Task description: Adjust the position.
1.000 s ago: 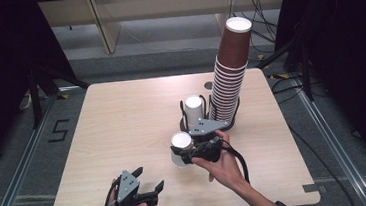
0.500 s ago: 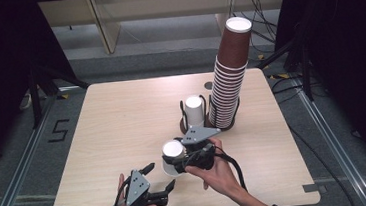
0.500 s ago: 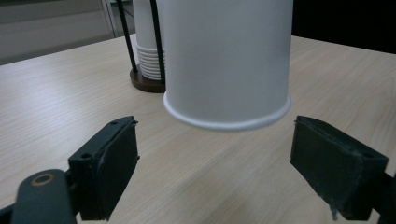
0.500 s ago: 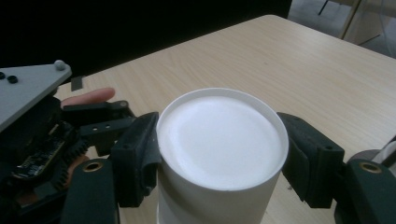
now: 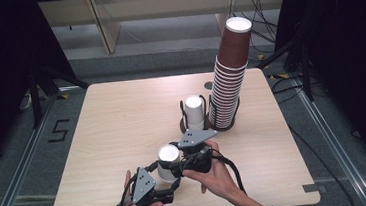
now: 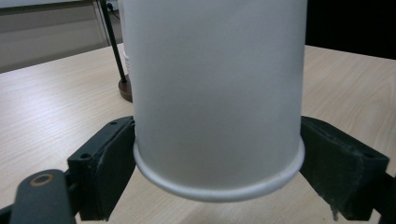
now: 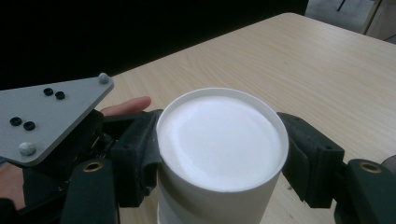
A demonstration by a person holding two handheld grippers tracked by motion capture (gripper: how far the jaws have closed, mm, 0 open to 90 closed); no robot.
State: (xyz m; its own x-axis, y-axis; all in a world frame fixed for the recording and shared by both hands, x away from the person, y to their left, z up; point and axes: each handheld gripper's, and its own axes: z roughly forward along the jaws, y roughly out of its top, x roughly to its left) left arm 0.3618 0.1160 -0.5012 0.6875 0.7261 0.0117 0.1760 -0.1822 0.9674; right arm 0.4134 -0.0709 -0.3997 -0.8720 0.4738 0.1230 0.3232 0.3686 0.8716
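A white paper cup (image 5: 167, 157) stands upside down near the table's front edge, its closed base (image 7: 223, 140) facing up. My right gripper (image 5: 172, 168) comes in from the right and is shut on its upper wall, one pad on each side (image 7: 219, 156). My left gripper (image 5: 170, 185) reaches in from the lower left, its jaws spread to either side of the cup's rolled rim (image 6: 219, 186), close beside the wall (image 6: 217, 154). I see no squeeze from its pads (image 6: 116, 158). Whether the rim rests on the table I cannot tell.
A tall stack of brown cups (image 5: 231, 73) rises at the back right. Beside it another white cup (image 5: 193, 109) sits upside down in a black wire holder (image 6: 113, 46). The left half of the wooden table (image 5: 107, 124) is bare.
The right gripper has carried the white cup toward the front left. The left gripper has slid right and forward until its jaws flank the cup's rim.
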